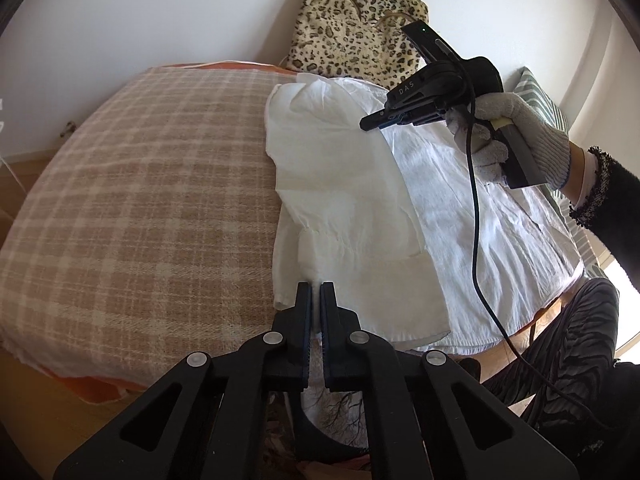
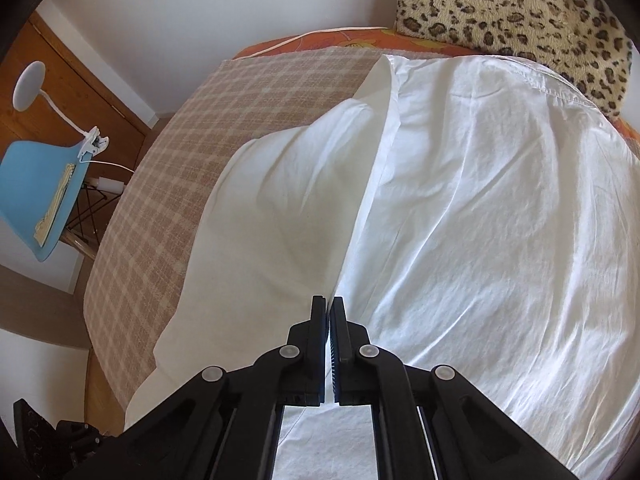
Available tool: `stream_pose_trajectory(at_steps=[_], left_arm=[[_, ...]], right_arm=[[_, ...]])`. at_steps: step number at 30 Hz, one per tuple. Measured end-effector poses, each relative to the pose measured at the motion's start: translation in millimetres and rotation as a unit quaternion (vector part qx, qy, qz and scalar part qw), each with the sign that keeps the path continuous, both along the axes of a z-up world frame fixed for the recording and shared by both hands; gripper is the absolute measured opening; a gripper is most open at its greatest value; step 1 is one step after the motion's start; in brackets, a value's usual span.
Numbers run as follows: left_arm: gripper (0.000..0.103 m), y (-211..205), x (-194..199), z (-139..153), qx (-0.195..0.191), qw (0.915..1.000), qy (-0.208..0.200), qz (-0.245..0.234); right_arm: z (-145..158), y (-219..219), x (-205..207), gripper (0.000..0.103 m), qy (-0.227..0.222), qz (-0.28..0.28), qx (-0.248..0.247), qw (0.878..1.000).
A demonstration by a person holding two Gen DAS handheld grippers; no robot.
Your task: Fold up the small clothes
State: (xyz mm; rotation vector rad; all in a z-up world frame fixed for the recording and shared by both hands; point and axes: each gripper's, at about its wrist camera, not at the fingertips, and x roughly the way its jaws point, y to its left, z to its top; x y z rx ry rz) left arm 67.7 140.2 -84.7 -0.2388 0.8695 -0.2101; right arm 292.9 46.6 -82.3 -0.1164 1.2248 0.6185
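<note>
The white shirt (image 1: 440,216) lies on the checked blanket (image 1: 140,200), one side flap folded over. Both the left gripper (image 1: 316,292) and the right gripper (image 2: 328,308) pinch that flap, jaws nearly closed. Most folding seems left.

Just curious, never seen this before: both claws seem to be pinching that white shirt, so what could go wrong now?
The left claw pinches only the edge of the white shirt, so it may slip. The folded flap already bulges and could crease crooked. The black cable trails over the cloth and might drag it.

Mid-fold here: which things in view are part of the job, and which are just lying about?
In the job: white garment, left gripper, right gripper, both pinching its folded flap.

Lying about: leopard cushion, plaid blanket, blue chair, clip lamp.
</note>
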Motion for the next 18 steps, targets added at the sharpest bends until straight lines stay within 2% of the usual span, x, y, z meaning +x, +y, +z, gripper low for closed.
stream_pose_trajectory(at_steps=[1, 4, 7, 9, 10, 14, 18], left_arm=[[0.003, 0.3, 0.2, -2.9, -0.008, 0.9999, 0.008, 0.0], [0.006, -1.6, -1.0, -5.6, 0.0, 0.9998, 0.018, 0.01], [0.011, -2.0, -4.8, 3.5, 0.013, 0.9996, 0.002, 0.026], [0.012, -5.6, -7.7, 13.9, 0.01, 0.9994, -0.02, 0.026], [0.012, -10.5, -8.6, 18.5, 0.01, 0.9994, -0.029, 0.017], [0.012, -37.8, -8.1, 22.4, 0.034, 0.998, -0.044, -0.031], [0.012, -57.3, -0.7, 10.6, 0.003, 0.9965, -0.016, -0.082]], right_arm=[[-1.7, -1.7, -0.3, 0.0, 0.002, -0.002, 0.001, 1.0], [-10.4, -3.9, -1.2, 0.001, 0.0, 0.001, -0.025, 1.0], [-12.4, -0.8, -5.9, 0.004, -0.021, 0.014, -0.065, 0.998], [-8.7, -0.7, -7.7, 0.017, -0.024, 0.014, -0.084, 0.996], [-5.1, -1.2, -9.1, 0.023, -0.033, 0.012, -0.089, 0.995], [10.4, -4.1, -20.5, 0.029, -0.034, 0.015, -0.086, 0.996], [20.3, -4.1, -48.6, 0.03, -0.02, 0.038, -0.061, 0.997]])
